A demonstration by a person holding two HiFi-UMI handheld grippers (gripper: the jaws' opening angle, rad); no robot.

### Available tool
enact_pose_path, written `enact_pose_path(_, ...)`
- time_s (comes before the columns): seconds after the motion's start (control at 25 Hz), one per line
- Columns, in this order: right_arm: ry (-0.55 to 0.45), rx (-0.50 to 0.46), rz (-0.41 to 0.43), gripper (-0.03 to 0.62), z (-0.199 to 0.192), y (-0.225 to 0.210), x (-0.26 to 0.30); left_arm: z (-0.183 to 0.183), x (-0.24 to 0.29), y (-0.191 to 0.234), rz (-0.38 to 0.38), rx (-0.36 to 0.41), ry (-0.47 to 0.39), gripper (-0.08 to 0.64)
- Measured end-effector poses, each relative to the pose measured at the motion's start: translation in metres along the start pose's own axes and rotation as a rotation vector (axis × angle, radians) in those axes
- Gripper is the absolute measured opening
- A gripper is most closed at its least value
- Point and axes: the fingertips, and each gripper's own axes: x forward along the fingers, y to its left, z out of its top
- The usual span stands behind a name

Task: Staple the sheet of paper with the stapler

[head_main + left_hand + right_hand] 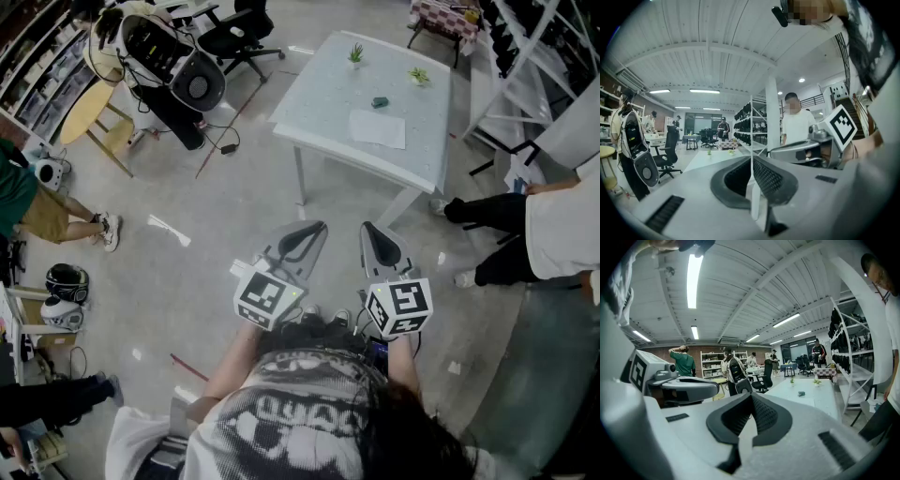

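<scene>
Ahead of both tools: a pale surface [319,98], well apart from them across bare floor.
Sheet of paper [378,128]: flat on the surface, toward its nearer edge.
Stapler [379,102]: just beyond the sheet, apart from it; too small to make out details.
Potted plant [355,53]: at the far edge, a second plant [418,76] beside it.
Left tool [302,242]: clenched on nothing.
Right tool [380,246]: clenched, empty.
Right of the right tool: bystander's legs [487,211] near the surface's corner, upper body cut off.

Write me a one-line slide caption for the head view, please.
Before stapling: left hand-held gripper and right hand-held gripper shut, empty, short of the table holding paper and stapler.
</scene>
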Motion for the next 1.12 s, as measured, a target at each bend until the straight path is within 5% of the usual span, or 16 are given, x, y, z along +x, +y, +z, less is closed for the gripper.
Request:
enact_pose_path(0.72, 0.031, 0.037, -0.07, -0.005, -0.019, 0.001, 0.043, -0.025, 0.009, 0.047, -0.053, -0.02, 0.02, 0.012)
enact_pose_path(1.12, 0.076, 0.075, -0.11, -0.002, -0.032, -0.076, 0.094, -0.038, 0.074, 0.075, -0.067, -0.021, 0.055, 0.012)
